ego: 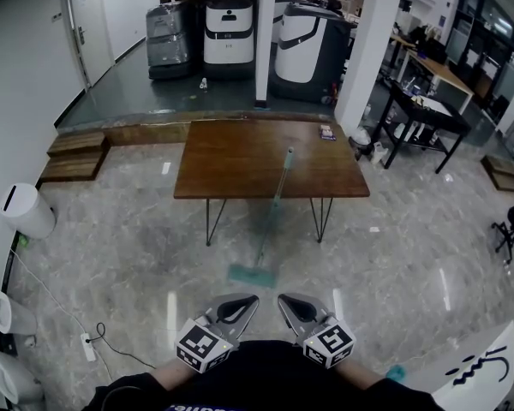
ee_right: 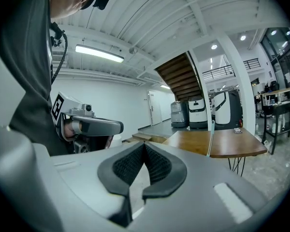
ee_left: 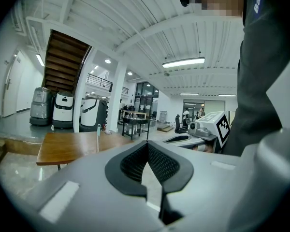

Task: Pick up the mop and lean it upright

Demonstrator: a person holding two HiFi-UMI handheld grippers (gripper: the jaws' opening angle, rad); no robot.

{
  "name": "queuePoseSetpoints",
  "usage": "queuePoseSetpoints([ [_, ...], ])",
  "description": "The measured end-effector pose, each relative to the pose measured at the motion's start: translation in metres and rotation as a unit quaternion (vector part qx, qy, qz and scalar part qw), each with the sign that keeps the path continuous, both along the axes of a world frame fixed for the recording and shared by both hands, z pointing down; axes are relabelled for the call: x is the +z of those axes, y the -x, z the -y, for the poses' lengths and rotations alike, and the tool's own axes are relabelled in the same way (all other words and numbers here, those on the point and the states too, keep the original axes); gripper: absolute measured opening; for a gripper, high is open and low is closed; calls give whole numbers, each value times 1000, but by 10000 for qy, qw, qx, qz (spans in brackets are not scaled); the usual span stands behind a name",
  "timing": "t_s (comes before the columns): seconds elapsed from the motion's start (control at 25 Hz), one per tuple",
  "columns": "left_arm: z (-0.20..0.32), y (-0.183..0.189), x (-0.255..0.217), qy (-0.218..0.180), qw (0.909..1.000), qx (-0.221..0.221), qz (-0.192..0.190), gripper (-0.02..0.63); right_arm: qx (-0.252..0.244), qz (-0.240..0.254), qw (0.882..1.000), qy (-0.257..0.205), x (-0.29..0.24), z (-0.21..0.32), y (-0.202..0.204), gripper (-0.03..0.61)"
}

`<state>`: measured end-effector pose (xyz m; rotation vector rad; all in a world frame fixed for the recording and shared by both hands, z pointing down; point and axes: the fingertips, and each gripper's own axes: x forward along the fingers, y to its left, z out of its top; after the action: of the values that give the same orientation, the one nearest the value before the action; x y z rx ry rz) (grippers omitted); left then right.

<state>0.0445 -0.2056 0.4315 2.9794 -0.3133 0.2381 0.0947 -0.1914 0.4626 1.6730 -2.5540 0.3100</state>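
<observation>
The left gripper [ego: 244, 303] and the right gripper [ego: 291, 300] each had jaws pressed together, gripping nothing. The mop [ego: 272, 208] leaned against the table's [ego: 231, 157] front edge, well apart from both, its head on the floor [ego: 394, 255].

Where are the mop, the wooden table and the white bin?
mop [ego: 273, 207], head view, middle of the handle.
wooden table [ego: 240, 157], head view, bare top.
white bin [ego: 27, 212], head view, side wall.

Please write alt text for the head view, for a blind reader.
A mop leans against a wooden table, its head on the floor. The left gripper and right gripper, shut and empty, point toward it.
</observation>
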Motion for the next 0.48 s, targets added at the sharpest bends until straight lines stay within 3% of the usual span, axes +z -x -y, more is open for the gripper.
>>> queuePoseSetpoints([
  [0.48, -7, -4, 1, -34, 10000, 57, 54, 18, -66, 82, 9999, 88, 4, -5, -1, 2],
])
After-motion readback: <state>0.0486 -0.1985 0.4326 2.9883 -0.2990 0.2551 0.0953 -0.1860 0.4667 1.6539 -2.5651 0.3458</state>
